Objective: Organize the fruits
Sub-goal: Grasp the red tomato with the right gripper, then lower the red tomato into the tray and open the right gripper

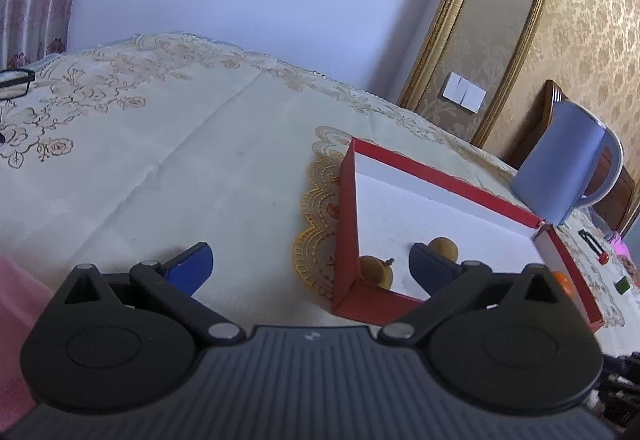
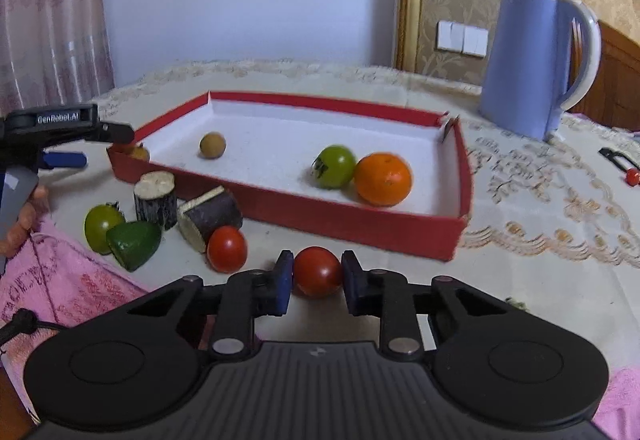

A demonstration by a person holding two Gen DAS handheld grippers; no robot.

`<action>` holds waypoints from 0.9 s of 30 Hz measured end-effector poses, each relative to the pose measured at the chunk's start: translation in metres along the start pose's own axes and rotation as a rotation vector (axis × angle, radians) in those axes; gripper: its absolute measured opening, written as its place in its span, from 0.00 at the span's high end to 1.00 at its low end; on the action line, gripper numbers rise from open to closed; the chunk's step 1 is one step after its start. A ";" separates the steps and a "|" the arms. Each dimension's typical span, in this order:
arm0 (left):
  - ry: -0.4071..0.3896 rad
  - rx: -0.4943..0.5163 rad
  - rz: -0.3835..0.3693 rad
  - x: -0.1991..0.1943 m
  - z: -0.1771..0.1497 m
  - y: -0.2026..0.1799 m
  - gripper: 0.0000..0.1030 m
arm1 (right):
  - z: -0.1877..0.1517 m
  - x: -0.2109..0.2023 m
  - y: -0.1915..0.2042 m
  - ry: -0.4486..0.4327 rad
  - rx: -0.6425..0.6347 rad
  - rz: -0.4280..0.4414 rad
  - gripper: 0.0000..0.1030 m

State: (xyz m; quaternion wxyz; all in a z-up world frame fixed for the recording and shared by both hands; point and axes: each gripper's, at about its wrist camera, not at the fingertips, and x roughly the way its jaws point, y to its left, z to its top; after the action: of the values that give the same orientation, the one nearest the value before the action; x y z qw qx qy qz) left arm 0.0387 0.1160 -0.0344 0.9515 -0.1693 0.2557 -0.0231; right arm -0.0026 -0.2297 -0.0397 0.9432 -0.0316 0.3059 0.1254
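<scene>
A red box (image 2: 348, 217) with a white floor holds a brown longan (image 2: 212, 145), a green tomato (image 2: 335, 166) and an orange (image 2: 383, 179). My right gripper (image 2: 316, 274) is shut on a red tomato (image 2: 317, 271) just in front of the box. A second red tomato (image 2: 227, 248), a green tomato (image 2: 101, 228), a green fruit piece (image 2: 134, 244) and two dark sugarcane chunks (image 2: 156, 199) lie left of it. My left gripper (image 1: 310, 266) is open and empty over the box's near left corner (image 1: 346, 240), with two longans (image 1: 443, 248) in the box beyond it.
A blue kettle (image 2: 532, 59) stands at the back right. A pink towel (image 2: 60, 280) lies at the table's near left. Small red and black items (image 2: 624, 163) lie at the far right. A floral tablecloth (image 1: 160, 143) covers the table.
</scene>
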 end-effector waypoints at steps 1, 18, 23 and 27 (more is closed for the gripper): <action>-0.002 -0.005 0.001 0.000 0.000 0.001 0.00 | 0.001 -0.003 -0.001 -0.016 -0.002 -0.010 0.75; -0.001 -0.033 -0.016 0.000 0.001 0.004 0.00 | 0.079 0.063 -0.055 -0.043 0.115 -0.184 0.75; 0.002 -0.040 -0.022 0.001 0.001 0.005 0.00 | 0.085 0.103 -0.068 0.058 0.157 -0.170 0.75; 0.003 -0.045 -0.024 0.001 0.001 0.007 0.00 | 0.082 0.117 -0.071 0.089 0.172 -0.169 0.75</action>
State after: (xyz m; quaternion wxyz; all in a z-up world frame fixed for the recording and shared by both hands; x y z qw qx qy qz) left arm 0.0403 0.1224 -0.0361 0.9468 -0.1937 0.2555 -0.0291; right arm 0.1539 -0.2615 -0.0425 0.9352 0.0181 0.3531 0.0171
